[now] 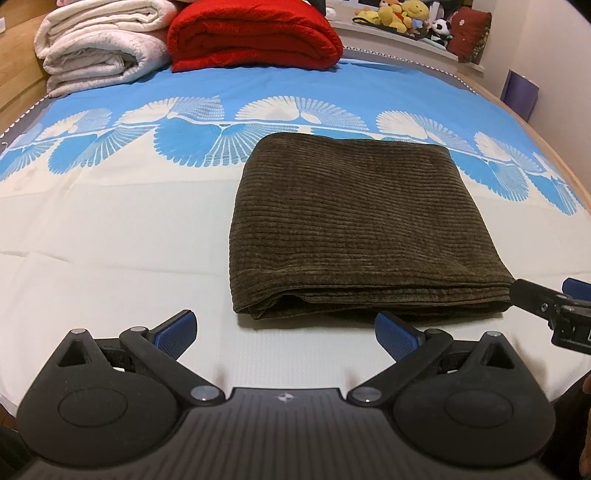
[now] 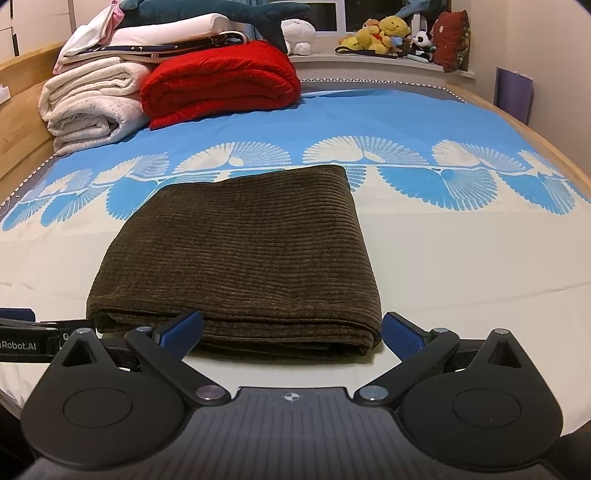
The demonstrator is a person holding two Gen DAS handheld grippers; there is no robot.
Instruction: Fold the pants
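Note:
Dark olive corduroy pants [image 1: 354,225] lie folded into a thick rectangle on the bed, seen again in the right wrist view as the same pants [image 2: 243,254]. My left gripper [image 1: 286,332] is open, just short of the fold's near left corner, nothing between its blue pads. My right gripper [image 2: 293,332] is open too, its pads either side of the fold's near right corner; I cannot tell if they touch it. The right gripper [image 1: 546,299] also shows at the pants' near right corner in the left wrist view.
The bed sheet [image 1: 110,240] is white up front, blue with fan patterns further back. A red blanket [image 1: 255,37] and white blankets [image 1: 99,48] are stacked at the headboard end. Plush toys [image 2: 388,35] line a sill; a wooden frame [image 2: 517,129] edges the right.

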